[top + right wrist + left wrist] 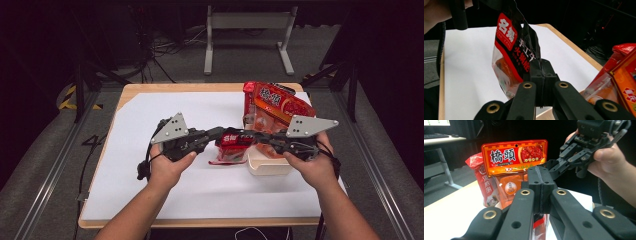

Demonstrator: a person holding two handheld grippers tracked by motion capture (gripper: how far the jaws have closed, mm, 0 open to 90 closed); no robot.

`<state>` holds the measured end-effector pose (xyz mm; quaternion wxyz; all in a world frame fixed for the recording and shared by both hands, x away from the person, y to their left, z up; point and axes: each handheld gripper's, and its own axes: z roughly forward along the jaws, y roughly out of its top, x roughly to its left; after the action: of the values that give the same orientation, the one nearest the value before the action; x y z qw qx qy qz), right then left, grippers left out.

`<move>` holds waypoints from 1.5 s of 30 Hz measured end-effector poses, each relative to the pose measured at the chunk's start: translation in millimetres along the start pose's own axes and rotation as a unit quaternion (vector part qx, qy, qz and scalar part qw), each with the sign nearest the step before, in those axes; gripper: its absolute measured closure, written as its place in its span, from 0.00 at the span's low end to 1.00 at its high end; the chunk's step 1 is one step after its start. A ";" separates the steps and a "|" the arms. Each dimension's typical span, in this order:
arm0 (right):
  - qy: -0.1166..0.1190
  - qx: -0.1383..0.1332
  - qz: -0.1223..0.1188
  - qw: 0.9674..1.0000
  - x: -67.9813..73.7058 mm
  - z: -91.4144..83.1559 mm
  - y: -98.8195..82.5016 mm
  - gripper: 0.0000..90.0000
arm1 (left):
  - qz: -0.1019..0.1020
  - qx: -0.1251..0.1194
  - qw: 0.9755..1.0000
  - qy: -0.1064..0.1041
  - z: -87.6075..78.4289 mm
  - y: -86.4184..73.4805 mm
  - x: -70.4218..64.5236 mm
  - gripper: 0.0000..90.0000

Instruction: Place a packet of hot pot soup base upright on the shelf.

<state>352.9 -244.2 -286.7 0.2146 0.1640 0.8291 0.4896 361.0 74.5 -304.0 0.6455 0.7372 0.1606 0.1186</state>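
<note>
While both grippers hovered above the white surface [150,200], the left gripper [220,134] and right gripper [256,136] each clenched an edge of the black-and-red pouch [233,145] — held between them, beside the beige tray [267,167].

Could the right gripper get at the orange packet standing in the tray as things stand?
Probably not yet: the right gripper is shut on the black-and-red pouch, shared with the left gripper. The orange packet stands close behind, otherwise unblocked.
</note>
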 end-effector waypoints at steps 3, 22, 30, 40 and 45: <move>-0.014 0.002 -0.003 1.000 0.3 -3.9 2.5 1.00 | -0.001 -0.007 1.000 0.000 4.5 -0.6 1.7 1.00; -0.041 0.001 0.006 0.999 -7.5 -29.0 -0.3 1.00 | -0.014 -0.003 1.000 -0.010 36.1 -4.8 6.8 0.93; -0.052 0.020 0.009 0.998 -8.8 -40.7 -2.0 1.00 | -0.016 0.007 1.000 -0.024 48.5 -7.0 2.6 0.93; -0.066 0.047 0.044 0.996 -11.3 -48.2 -5.1 1.00 | -0.030 0.020 0.999 -0.035 62.0 -11.1 2.6 0.94; -0.075 0.060 0.046 0.994 -12.0 -52.1 -6.3 1.00 | -0.030 0.030 0.998 -0.037 68.3 -13.6 2.5 0.93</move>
<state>335.9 -291.5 -267.6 0.2430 0.2509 0.8299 0.4351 388.3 14.7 -327.0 0.6320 0.7548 0.1624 0.0670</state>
